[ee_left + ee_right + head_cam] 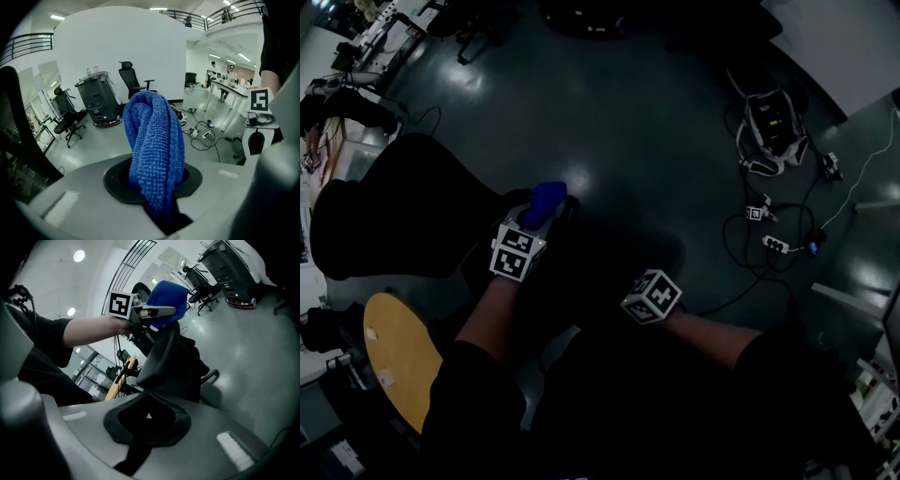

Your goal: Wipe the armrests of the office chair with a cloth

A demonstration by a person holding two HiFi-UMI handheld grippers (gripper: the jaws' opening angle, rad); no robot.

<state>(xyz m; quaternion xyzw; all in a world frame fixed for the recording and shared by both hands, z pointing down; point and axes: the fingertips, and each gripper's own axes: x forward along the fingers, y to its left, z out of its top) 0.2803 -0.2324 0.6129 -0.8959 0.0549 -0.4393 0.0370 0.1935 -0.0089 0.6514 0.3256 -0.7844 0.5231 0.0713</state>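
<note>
My left gripper (153, 182) is shut on a bunched blue cloth (154, 145), which stands up out of the jaws. In the head view the blue cloth (547, 201) sits just ahead of the left gripper (534, 225), beside the black office chair (403, 211). In the right gripper view the left gripper (157, 311) presses the cloth (166, 294) onto the top of the chair's black armrest (159, 357). My right gripper (147, 416) is shut, with its tips just below the armrest's near end. Its marker cube (652, 295) shows in the dark head view, but its jaws do not.
Cables and a power strip (775, 244) lie on the grey floor at the right, near a white-and-black device (773, 122). A round wooden tabletop (398, 356) is at lower left. Another office chair (133, 77), a dark cabinet (96, 101) and desks (232, 91) stand further off.
</note>
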